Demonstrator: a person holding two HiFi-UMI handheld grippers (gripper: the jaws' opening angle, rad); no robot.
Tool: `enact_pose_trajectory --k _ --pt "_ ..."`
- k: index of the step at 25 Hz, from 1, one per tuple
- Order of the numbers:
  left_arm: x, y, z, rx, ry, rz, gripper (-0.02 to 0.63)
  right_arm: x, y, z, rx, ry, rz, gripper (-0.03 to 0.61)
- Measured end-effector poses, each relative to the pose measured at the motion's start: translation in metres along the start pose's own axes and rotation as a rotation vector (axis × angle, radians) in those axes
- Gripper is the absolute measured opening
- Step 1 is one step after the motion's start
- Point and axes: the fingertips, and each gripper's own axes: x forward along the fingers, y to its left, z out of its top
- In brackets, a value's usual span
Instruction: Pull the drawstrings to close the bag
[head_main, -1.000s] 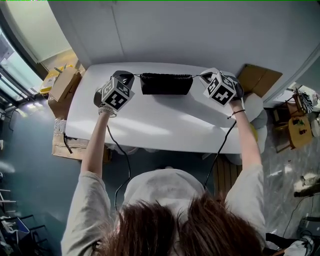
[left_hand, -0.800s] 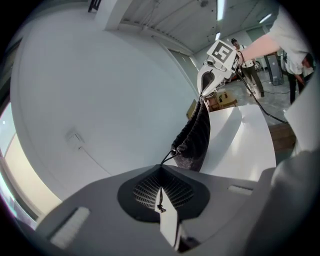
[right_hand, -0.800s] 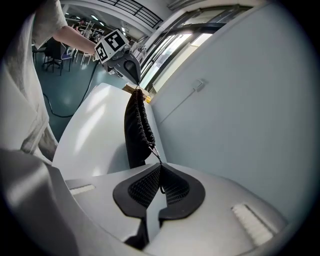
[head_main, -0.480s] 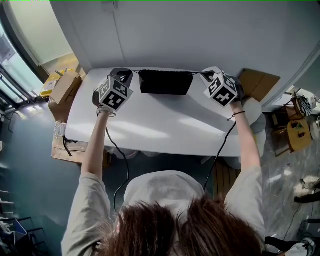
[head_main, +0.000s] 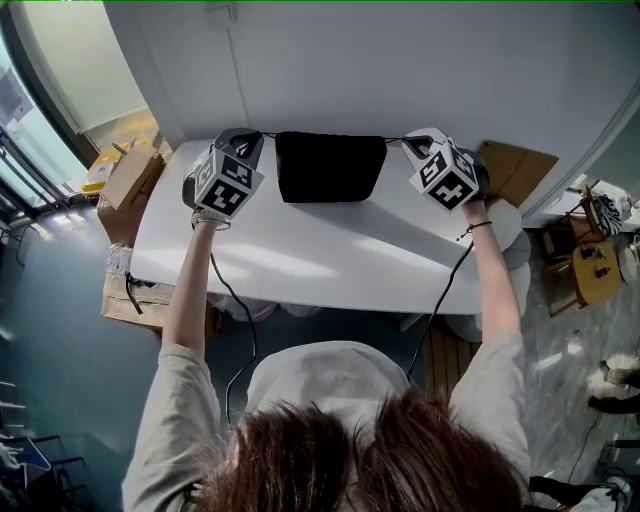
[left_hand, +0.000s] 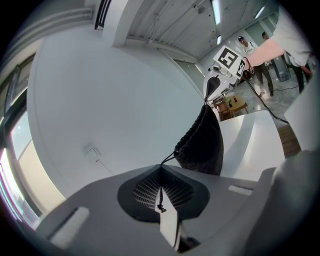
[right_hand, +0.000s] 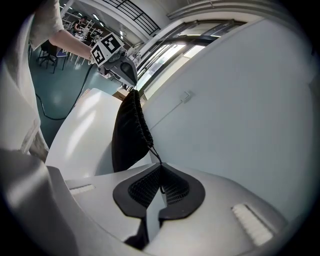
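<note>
One drawstring knot, left gripper view

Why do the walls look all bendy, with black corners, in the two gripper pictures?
Left gripper view: the wide-angle lens bends the wall and the table and leaves black corners. Right gripper view: the same bending, plus bright glare at the window. Head view: milder bending, and the black bag throws a soft shadow on the shiny table.

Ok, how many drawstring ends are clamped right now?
2. One thin black drawstring runs from the left corner of the black fabric bag into the left gripper, jaws shut on it; the second drawstring runs from the right corner into the right gripper, also clamped.
</note>
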Motion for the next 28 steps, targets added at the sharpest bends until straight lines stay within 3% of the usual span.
enact_pose_trajectory --k 28 --pt "-0.026 0.039 0.033 -0.009 -0.107 0.166 0.002 -0.023 -0.037 0.026 0.018 -0.088 -0.144 0.012"
